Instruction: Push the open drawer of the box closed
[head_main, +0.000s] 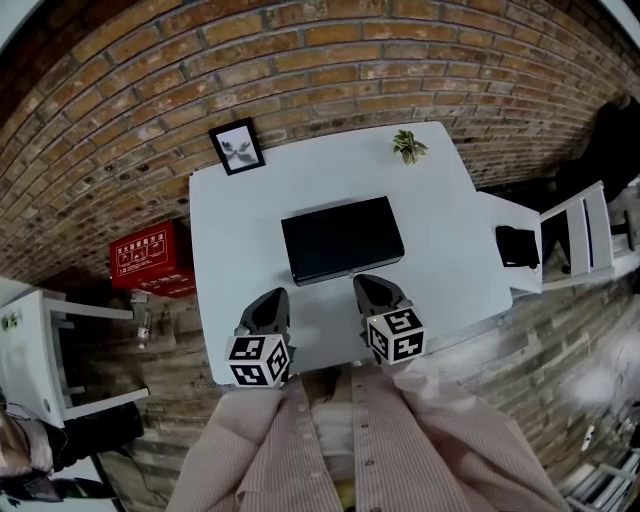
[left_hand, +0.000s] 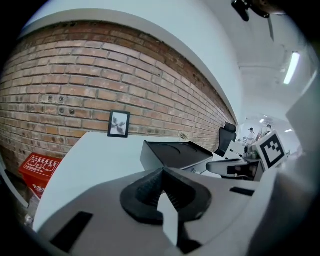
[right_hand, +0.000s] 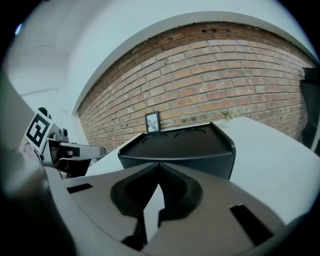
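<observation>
Facing the black box (head_main: 342, 238) on its near long side, both grippers hover with jaws pressed together on nothing. The right gripper (head_main: 371, 287) is just short of the box's front face, and the left gripper (head_main: 270, 300) is off its left front corner. The box lies crosswise to them on the table (head_main: 240, 220), so the push should run straight away from the person. How far the drawer stands out is unclear.

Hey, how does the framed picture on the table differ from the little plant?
The framed picture is black-edged and rectangular; the plant is green and leafy. The framed picture sits far left, the plant far right. Both stand on the white table near the brick wall.
</observation>
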